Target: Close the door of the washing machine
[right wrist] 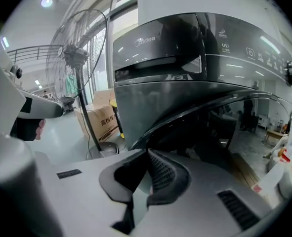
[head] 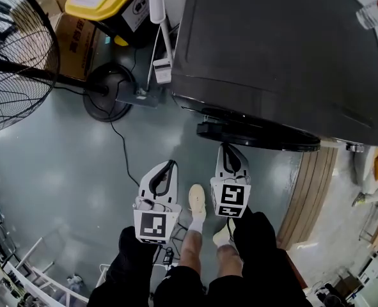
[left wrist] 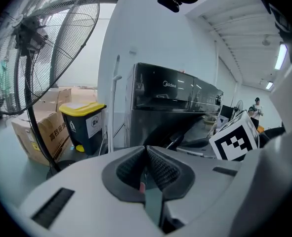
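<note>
The door (head: 259,137) hangs ajar at the washer's (head: 284,50) front. The right gripper (head: 227,149), jaws together and empty, sits just before it. The person should press squarely near the door's free edge until it latches. The left gripper (head: 168,167) is likewise closed and empty.

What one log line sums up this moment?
washing machine door: ajar | right gripper: shut, tip by door edge | left gripper: shut, empty, apart from door

right tool (right wrist: 148,174) — jaws together, nothing between — close to the door (right wrist: 186,113) of the washing machine (right wrist: 175,48).
</note>
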`<state>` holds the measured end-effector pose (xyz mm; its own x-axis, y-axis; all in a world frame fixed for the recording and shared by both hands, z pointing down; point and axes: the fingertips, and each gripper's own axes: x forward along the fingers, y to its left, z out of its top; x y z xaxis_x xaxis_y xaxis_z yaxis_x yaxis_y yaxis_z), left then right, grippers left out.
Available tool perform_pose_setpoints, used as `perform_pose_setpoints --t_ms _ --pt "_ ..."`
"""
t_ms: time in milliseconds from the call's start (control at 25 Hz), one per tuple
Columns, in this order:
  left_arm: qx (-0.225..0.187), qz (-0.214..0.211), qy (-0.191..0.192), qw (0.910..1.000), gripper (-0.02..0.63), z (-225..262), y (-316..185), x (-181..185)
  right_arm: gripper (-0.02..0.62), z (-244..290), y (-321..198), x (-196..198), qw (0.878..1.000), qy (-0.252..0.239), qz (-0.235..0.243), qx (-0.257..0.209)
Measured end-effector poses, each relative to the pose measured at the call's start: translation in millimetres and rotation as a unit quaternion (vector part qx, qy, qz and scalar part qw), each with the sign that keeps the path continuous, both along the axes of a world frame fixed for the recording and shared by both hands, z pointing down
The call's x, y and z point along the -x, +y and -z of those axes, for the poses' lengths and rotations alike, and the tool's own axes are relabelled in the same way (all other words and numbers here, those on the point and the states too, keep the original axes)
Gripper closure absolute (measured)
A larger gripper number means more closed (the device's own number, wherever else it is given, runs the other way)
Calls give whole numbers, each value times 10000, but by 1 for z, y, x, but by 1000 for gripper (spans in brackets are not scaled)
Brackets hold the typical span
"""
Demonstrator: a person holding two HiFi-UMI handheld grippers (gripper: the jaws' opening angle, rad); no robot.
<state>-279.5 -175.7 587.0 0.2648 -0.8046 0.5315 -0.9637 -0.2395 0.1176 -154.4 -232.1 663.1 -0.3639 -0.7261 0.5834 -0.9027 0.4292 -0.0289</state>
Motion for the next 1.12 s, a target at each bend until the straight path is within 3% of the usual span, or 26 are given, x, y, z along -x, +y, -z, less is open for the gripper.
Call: perform_pose_setpoints --t_ms 360,880,1120 --pt "-302 256 204 9990 577 1 -16 7 578 0 -14 4 10000 -52 3 -37" --pt "-47 217 37 9997 577 -5 -9 10 578 -6 -21 10 10000 8 75 19" --pt "-170 332 44 9993 577 4 4 10 578 3 -5 5 9999 -58 90 -26"
